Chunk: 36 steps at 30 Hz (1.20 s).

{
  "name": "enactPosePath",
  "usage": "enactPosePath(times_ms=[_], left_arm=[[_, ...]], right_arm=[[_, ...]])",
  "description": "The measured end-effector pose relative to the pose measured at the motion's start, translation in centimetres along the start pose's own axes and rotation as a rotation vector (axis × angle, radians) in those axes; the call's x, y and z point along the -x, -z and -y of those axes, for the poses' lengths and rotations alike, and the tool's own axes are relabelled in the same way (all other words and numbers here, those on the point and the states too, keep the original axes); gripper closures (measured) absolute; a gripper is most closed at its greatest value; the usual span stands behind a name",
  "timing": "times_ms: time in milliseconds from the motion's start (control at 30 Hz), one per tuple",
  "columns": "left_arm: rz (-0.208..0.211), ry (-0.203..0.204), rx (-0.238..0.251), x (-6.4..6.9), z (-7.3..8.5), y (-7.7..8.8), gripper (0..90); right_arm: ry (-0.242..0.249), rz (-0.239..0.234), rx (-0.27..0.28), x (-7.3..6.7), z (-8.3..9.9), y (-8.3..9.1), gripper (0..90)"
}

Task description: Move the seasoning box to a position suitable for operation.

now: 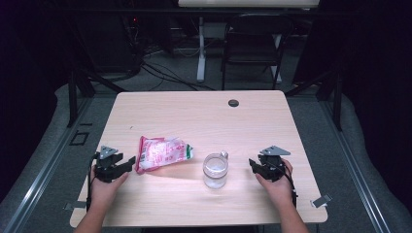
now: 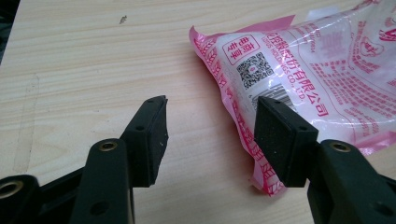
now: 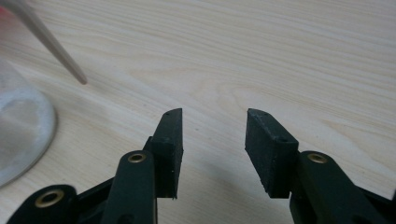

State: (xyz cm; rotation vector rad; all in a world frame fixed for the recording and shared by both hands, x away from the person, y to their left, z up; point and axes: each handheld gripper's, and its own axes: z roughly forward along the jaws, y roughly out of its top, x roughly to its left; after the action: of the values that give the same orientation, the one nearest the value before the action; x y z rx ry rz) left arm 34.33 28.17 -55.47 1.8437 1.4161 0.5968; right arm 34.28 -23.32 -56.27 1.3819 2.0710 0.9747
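Note:
A pink-and-white printed plastic bag [image 1: 163, 153] lies flat on the wooden table [image 1: 204, 116], left of centre. My left gripper [image 1: 129, 163] rests just left of the bag, open, jaws aimed at its near edge. In the left gripper view the bag [image 2: 317, 70] sits past the right pad, and my left gripper [image 2: 212, 121] has bare wood between its jaws. A clear glass jar [image 1: 215, 170] with a wire clasp stands in the middle front. My right gripper [image 1: 252, 164] sits to the jar's right, open and empty. In the right gripper view the jar [image 3: 21, 126] is at the left edge, beside my right gripper [image 3: 214, 116].
A round black grommet [image 1: 233, 103] sits near the table's far edge. A folding chair [image 1: 252, 46] and cables stand on the floor beyond the table. Metal rails run along both sides of the table. Bare wood lies between the jar and the far edge.

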Motion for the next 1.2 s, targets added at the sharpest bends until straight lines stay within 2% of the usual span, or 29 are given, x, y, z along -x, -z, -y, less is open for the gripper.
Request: enactPosePath(times_ms=[100, 200, 267, 333, 367, 433, 667, 700, 733, 767, 867, 1000, 1200], left_arm=[[0.008, 0.009, -0.001, 0.0, 0.0, -0.1, 46.2], [0.022, -0.006, 0.004, -0.1, 0.3, 0.3, 47.8], [0.03, -0.012, 0.001, -0.1, 0.4, 0.6, 47.9], [0.037, -0.013, -0.013, -0.3, 0.6, 0.9, 47.9], [0.033, -0.01, -0.004, -0.3, 0.7, 0.8, 47.8], [0.034, -0.019, -0.019, -0.5, 0.8, 1.0, 47.8], [0.01, 0.002, -0.005, -1.4, 1.6, 2.0, 47.8], [0.01, 0.002, -0.005, -1.4, 1.6, 2.0, 47.8], [0.007, 0.007, -0.005, -1.5, 1.7, 2.2, 47.9], [0.006, 0.011, -0.002, -1.7, 1.8, 2.4, 47.9], [-0.007, 0.022, -0.002, -2.1, 2.2, 2.9, 47.9], [-0.019, 0.035, 0.006, -2.4, 2.5, 3.5, 48.0], [-0.026, 0.041, -0.006, -2.7, 2.7, 3.7, 47.9]], right_arm=[[0.015, -0.016, 0.008, -0.3, -0.2, 0.3, 58.6], [0.019, -0.057, 0.038, -0.6, -0.9, 0.5, 60.3], [0.02, -0.063, 0.046, -0.8, -1.0, 0.4, 60.3], [0.051, -0.079, 0.032, -1.2, -1.2, 0.0, 61.0], [0.055, -0.088, 0.032, -1.3, -1.2, -0.2, 61.4], [0.055, -0.09, 0.028, -1.4, -1.2, -0.3, 62.0], [0.028, -0.174, 0.022, -1.7, -1.9, -1.3, 69.9], [0.028, -0.174, 0.022, -1.7, -1.9, -1.3, 69.9], [0.058, -0.192, 0.012, -2.3, -2.1, -1.5, 70.6], [0.058, -0.192, 0.012, -2.3, -2.1, -1.5, 70.6], [0.119, -0.221, 0.011, -3.6, -2.6, -1.9, 71.2], [0.145, -0.282, -0.001, -4.4, -2.7, -2.2, 71.7], [0.165, -0.309, -0.02, -5.1, -2.9, -3.0, 72.5]])
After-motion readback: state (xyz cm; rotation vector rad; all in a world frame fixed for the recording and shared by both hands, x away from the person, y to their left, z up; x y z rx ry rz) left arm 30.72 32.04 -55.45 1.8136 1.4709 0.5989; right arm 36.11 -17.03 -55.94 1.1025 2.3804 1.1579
